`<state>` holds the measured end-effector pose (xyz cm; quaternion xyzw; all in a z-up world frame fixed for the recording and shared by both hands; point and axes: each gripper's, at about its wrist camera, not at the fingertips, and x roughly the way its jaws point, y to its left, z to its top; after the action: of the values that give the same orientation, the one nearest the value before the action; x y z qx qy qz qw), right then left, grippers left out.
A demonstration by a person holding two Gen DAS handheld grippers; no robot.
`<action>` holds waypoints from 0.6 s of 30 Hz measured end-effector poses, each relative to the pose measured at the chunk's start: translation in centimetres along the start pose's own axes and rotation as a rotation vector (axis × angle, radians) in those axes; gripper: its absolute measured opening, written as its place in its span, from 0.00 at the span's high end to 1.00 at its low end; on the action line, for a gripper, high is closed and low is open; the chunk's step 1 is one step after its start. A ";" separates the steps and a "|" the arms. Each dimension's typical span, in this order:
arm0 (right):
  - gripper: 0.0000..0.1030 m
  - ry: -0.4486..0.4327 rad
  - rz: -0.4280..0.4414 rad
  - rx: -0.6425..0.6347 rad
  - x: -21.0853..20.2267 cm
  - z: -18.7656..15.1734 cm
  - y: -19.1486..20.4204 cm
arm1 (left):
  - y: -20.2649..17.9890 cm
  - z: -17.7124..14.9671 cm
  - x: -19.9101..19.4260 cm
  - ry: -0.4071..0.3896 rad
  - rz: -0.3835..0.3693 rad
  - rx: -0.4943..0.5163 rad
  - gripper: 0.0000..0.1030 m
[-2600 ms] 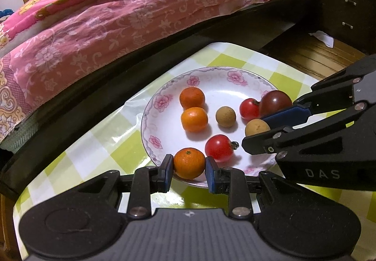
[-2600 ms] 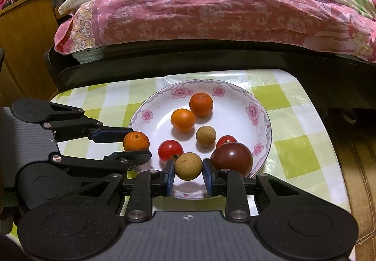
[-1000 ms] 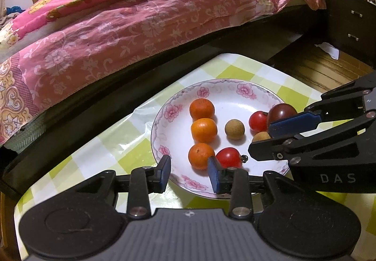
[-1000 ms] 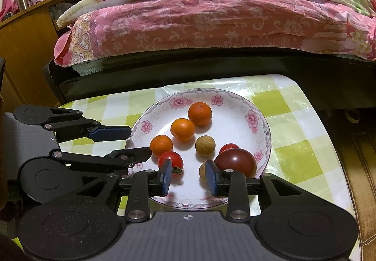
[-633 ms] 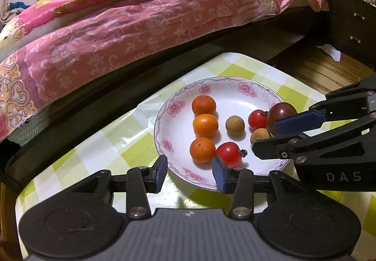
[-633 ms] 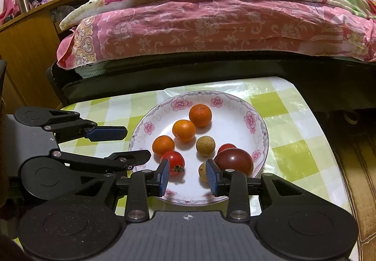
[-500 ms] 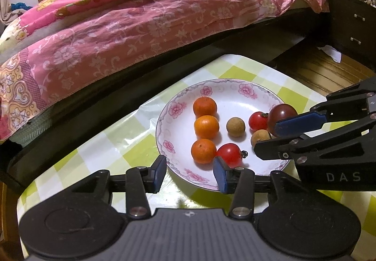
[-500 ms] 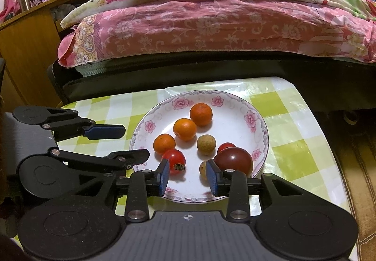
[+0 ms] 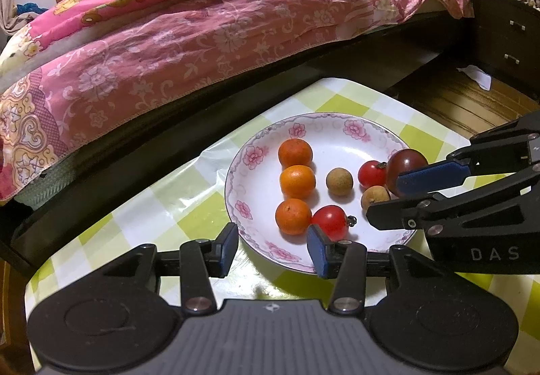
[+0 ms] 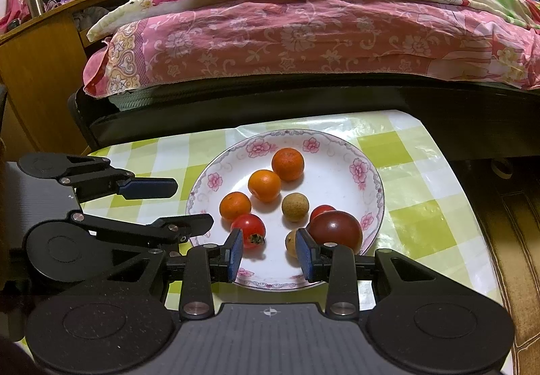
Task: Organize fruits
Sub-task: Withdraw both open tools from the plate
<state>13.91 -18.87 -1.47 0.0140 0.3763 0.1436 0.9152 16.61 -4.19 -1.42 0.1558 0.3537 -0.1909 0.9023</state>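
Left wrist view: the left gripper (image 9: 271, 248) hangs spread and empty over the near rim of the floral plate (image 9: 371, 128). Just ahead of its fingertips lie an orange (image 9: 293, 216) and a red tomato (image 9: 330, 221); two more oranges and a longan sit farther in. To its right, the right gripper (image 10: 270, 252) is likewise parted, holding nothing, with a second longan (image 10: 291, 243) and a dark tomato (image 10: 335, 229) just beyond its right finger.

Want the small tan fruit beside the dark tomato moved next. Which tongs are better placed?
Right, probably. The right tongs hang open at the plate's near rim with that tan fruit just beside one finger. The left tongs, also open, sit nearer the oranges.
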 end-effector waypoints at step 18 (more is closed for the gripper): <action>0.70 0.000 0.000 0.001 0.0 0.0 0.0 | 0.1 0.1 -0.2 0.003 0.005 -0.011 0.45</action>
<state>13.95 -18.81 -1.47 0.0145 0.3765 0.1435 0.9151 16.54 -4.10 -1.19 0.1520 0.3555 -0.1863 0.9032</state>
